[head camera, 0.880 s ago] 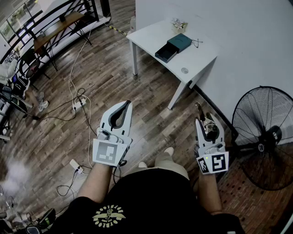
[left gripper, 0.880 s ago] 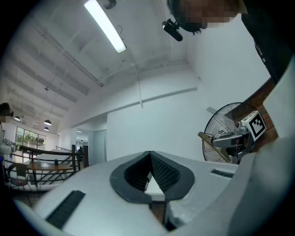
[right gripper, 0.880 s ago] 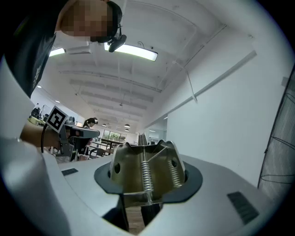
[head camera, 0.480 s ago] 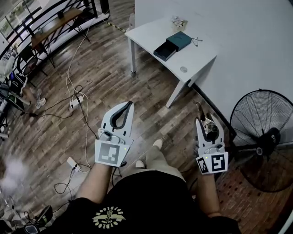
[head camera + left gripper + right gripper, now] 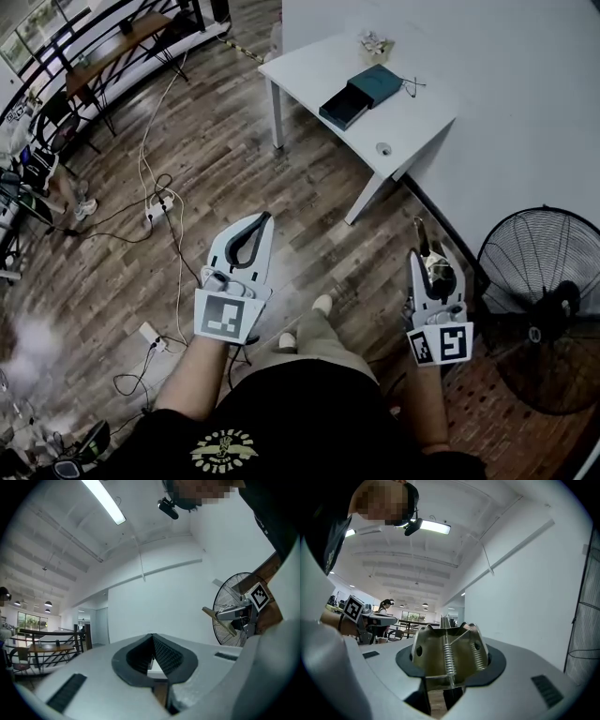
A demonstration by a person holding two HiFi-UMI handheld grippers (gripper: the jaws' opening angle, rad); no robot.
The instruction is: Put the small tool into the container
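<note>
**Asker:** While it sits in your grip, how do you reckon the small tool (image 5: 447, 656) will handle?

**Me:** My right gripper (image 5: 431, 277) is clamped across it, and I'd call it light, stiff and rather slick. It looks like thin folded metal with two coil springs (image 5: 449, 660) down the middle. I judge that squeezing near the sprung end could make it give or twist, so the flat outer sides are the place to hold. It doesn't look fragile, but a smooth metal skin may slide if I slacken off.

**Asker:** And your other jaws?

**Me:** My left gripper (image 5: 246, 239) has its jaws shut together with nothing between them.

**Asker:** Where is the container?

**Me:** Only the head view shows it: a dark teal box (image 5: 364, 94) on the white table (image 5: 319, 70), well apart from both grippers, across the wood floor (image 5: 216, 159). Neither gripper view catches it. The right gripper view gives the springs and punched holes close up. The left gripper view shows my right gripper (image 5: 234, 616) from the side, the tool's tip poking past the jaws, with the fan (image 5: 224, 630) behind.
</note>
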